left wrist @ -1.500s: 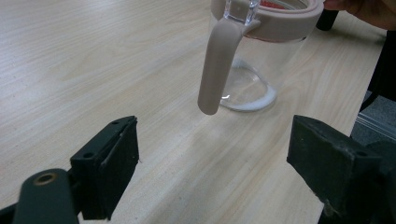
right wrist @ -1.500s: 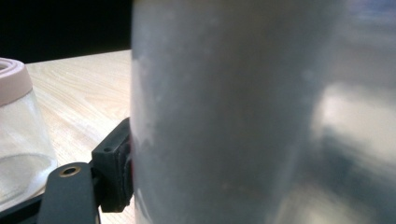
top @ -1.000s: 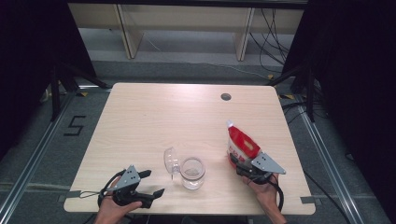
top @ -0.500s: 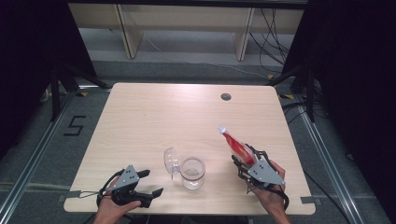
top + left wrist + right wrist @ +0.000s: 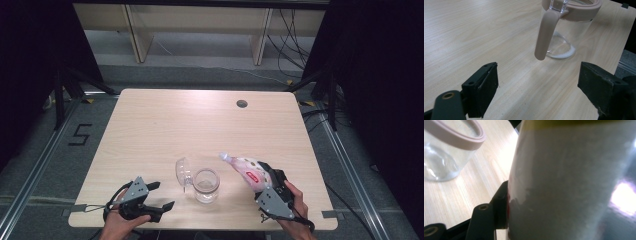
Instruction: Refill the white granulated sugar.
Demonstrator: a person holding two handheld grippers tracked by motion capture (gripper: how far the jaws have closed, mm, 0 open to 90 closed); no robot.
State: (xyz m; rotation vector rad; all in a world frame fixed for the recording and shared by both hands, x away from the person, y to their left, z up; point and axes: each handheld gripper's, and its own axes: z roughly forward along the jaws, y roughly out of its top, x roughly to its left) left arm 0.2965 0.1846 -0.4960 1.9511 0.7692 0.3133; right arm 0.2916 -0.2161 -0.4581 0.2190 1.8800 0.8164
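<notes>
— What's in the right-hand claw?

— The right gripper (image 5: 264, 181), low in the right half of the high view, is clenched on a plastic bottle (image 5: 247, 170) with a pale body and a red label. The bottle is tipped over, its capped end pointing toward the upper left of the frame, above the table (image 5: 165, 120) and toward the jar. In the right gripper view the bottle (image 5: 574, 182) fills most of the frame, and the left jaw presses flat against its side.

— And the jar?

— A clear glass jar (image 5: 206, 185) stands upright near the bottom centre of the high view, on the front part of the table. It has a pinkish rim, and its clear lid (image 5: 183, 171) is swung open to the left, standing on edge beside it. In the left gripper view the jar (image 5: 569, 27) sits at the upper centre, with a pinkish strap (image 5: 546, 32) hanging down from the rim; a ring of white shows at its base. In the right gripper view the jar (image 5: 446, 150) is at the upper left, just beside the bottle.

— The other claw?

— The left gripper (image 5: 159, 195) rests at the lower left of the high view, near the table's front edge, held by a hand (image 5: 117, 225). It is released — the jaws stand wide apart with only bare wood between them, well short of the jar.

— Anything else on the table?

— A small dark round hole (image 5: 242, 104) near its far edge, upper right of centre.
</notes>
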